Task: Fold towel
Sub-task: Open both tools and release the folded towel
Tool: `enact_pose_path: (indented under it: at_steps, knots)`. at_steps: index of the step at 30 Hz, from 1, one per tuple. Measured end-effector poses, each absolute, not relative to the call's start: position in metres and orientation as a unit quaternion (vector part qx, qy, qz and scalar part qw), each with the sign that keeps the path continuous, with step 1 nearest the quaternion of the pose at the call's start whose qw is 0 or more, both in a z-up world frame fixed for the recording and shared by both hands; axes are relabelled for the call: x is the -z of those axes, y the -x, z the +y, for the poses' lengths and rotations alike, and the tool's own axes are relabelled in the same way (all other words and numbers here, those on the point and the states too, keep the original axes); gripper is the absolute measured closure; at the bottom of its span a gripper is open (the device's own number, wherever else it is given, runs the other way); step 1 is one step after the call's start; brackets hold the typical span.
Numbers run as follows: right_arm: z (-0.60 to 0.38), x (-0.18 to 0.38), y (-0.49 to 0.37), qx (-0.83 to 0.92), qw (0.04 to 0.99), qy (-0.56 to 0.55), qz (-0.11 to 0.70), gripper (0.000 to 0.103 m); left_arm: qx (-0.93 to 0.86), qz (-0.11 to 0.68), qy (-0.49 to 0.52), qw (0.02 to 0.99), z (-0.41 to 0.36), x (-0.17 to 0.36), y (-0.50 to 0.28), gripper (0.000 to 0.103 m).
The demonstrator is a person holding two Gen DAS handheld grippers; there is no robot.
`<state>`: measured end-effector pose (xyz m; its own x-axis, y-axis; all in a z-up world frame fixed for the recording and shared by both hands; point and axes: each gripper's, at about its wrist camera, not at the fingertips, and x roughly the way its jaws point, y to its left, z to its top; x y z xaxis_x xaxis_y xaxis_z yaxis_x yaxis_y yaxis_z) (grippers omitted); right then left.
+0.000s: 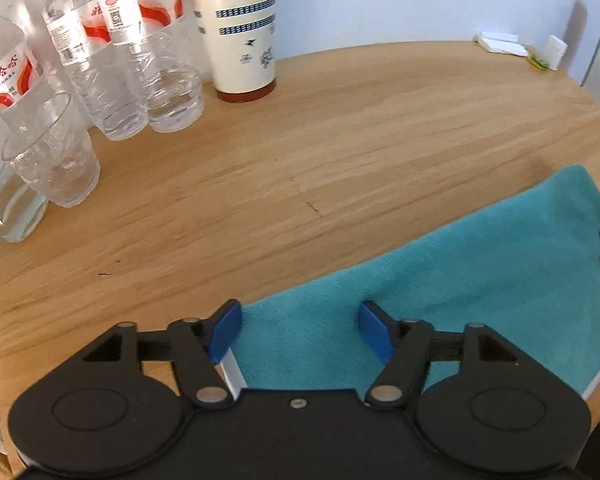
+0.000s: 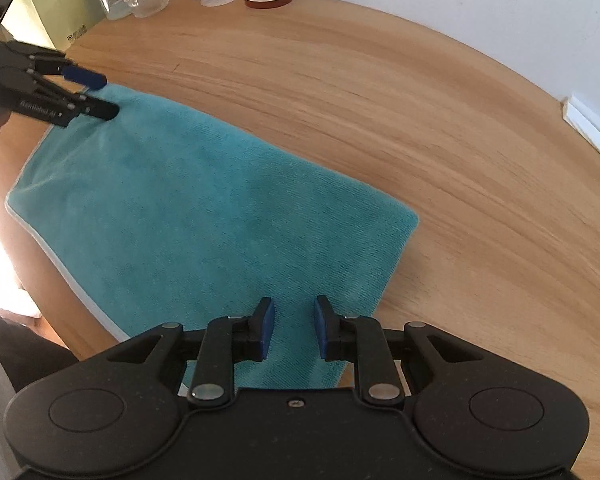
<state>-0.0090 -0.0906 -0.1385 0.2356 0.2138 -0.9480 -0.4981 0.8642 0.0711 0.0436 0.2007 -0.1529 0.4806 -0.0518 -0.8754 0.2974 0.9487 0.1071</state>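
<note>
Hovering released left gripper [image 1: 300, 330] and right gripper [image 2: 294, 328] over teal towel [image 2: 204, 216]; needing matched corner pinches.

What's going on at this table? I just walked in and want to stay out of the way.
A person holds a gripper in each hand over a teal towel lying flat on the wooden table. The left gripper and the right gripper each have open jaws at opposite ends of the towel; neither grips it yet. Bottles stand aside.

Teal towel [image 2: 204, 208], blue-patterned cream cup [image 1: 244, 28], red-labelled bottles [image 1: 140, 48]
</note>
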Motion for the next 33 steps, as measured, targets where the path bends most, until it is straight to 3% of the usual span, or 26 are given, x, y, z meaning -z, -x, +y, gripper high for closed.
enact_pose_path:
  at_steps: [11, 25, 33]
  knots:
    - [-0.085, 0.124, -0.015, -0.182, 0.829, 0.067, 0.525, 0.075, 0.111, 0.498, -0.088, 0.856, 0.184, 0.131, -0.016, 0.033]
    - [-0.089, 0.143, -0.043, -0.134, 0.825, 0.064, 0.546, 0.078, 0.056, 0.501, -0.106, 0.857, 0.195, 0.152, -0.025, 0.027]
    - [-0.097, 0.137, -0.035, -0.124, 0.828, 0.053, 0.544, 0.071, 0.042, 0.526, -0.045, 0.849, 0.184, 0.139, -0.02, 0.026]
